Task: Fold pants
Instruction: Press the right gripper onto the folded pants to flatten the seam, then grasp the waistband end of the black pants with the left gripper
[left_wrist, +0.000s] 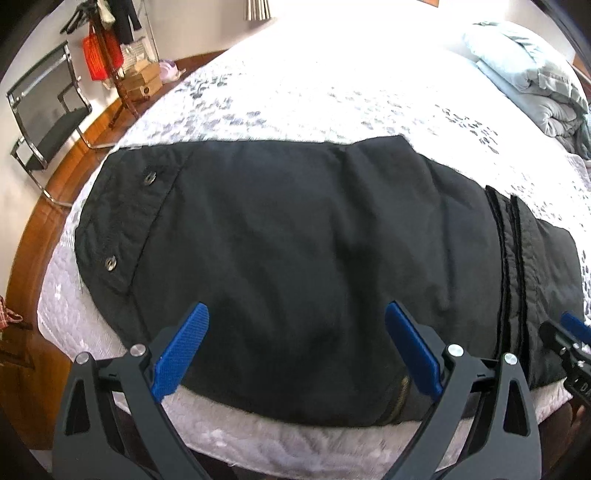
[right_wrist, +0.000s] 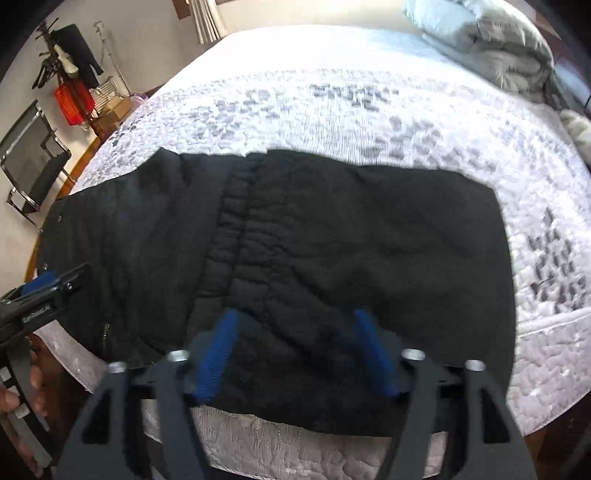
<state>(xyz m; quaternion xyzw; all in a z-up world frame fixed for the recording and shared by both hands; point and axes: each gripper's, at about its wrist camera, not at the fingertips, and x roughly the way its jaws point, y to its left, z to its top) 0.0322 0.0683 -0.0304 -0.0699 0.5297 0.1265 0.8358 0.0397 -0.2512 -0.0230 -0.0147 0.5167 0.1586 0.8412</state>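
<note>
Black pants (left_wrist: 295, 266) lie folded flat across the near edge of a white quilted bed (left_wrist: 332, 92). Two snap buttons show at their left end, and a gathered elastic band (right_wrist: 240, 229) runs across them. My left gripper (left_wrist: 295, 314) is open and empty, hovering over the near left part of the pants. My right gripper (right_wrist: 291, 317) is open and empty over the near middle of the pants (right_wrist: 369, 258), its view blurred. The right gripper also shows at the right edge of the left wrist view (left_wrist: 569, 332), and the left gripper at the left edge of the right wrist view (right_wrist: 44, 288).
A folded grey duvet (left_wrist: 535, 81) lies at the bed's far right. A black metal-framed chair (left_wrist: 48, 122), a coat stand with a red bag (left_wrist: 101, 55) and boxes stand on the wooden floor to the left.
</note>
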